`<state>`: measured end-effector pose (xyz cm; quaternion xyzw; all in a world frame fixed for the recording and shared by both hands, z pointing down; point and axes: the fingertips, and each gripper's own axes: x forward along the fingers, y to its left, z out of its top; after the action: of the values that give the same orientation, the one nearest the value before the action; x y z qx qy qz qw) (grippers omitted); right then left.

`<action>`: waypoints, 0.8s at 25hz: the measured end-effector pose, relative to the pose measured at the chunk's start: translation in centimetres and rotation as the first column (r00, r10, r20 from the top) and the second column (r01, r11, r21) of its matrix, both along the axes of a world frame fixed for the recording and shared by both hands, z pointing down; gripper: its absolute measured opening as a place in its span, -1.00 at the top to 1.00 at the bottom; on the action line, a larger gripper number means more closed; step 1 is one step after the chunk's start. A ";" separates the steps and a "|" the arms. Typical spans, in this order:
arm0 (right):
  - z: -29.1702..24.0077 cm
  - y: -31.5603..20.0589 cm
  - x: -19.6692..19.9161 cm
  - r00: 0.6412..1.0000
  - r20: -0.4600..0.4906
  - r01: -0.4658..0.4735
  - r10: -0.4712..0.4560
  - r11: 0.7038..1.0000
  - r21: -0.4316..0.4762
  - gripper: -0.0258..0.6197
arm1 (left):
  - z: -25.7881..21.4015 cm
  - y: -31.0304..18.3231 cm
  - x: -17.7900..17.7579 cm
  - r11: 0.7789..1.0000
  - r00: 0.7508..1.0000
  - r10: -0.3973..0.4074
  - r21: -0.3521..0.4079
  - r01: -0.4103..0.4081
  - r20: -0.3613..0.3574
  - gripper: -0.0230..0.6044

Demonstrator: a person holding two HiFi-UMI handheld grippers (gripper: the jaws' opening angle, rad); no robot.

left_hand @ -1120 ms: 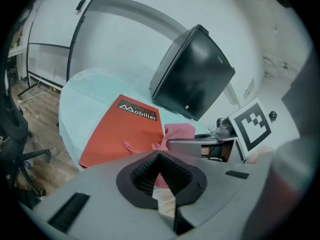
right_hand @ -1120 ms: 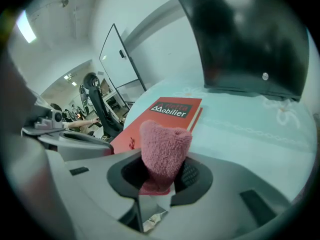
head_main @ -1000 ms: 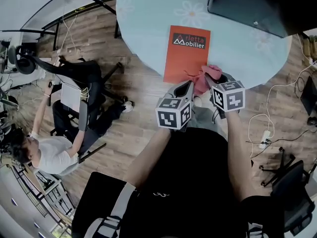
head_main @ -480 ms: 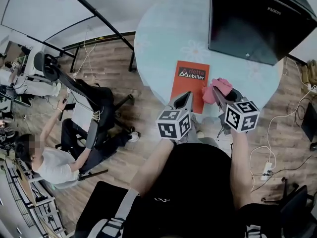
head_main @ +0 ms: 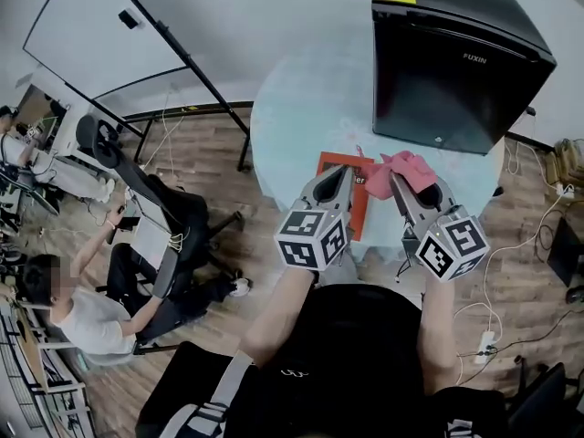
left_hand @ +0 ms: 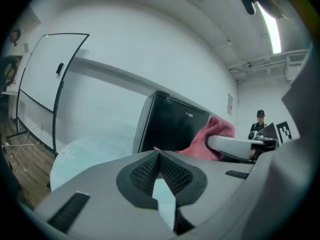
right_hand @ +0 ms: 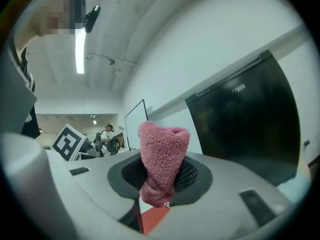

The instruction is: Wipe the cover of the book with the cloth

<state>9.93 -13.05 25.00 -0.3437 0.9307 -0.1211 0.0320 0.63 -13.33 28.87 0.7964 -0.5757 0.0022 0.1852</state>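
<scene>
Both hand-held grippers have lifted off the book (head_main: 360, 210) since a second ago, when the cloth (head_main: 401, 172) sat at its near right corner. Book lies flat on the round surface (head_main: 292, 126) in front of the black cabinet (head_main: 456, 53), mostly hidden behind the grippers. Right hand-held gripper (head_main: 399, 182) is clamped on the pink cloth, held above the book; left hand-held gripper (head_main: 339, 176) has its jaws together with nothing between them.

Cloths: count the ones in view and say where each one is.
1. The pink cloth is clamped in the right gripper, held over the table by the orange book's right edge. Another could lie hidden under the grippers.
</scene>
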 end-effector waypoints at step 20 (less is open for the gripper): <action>0.9 1.1 -1.0 0.998 -0.049 -0.032 0.031 0.999 -0.003 0.61 | -3.0 2.4 -0.7 0.995 1.000 -0.016 0.098 0.017 -0.010 0.88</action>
<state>8.93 -11.96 25.91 -0.3612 0.9254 -0.1140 0.0105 -0.09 -10.89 25.89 0.7999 -0.5806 -0.0314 0.1488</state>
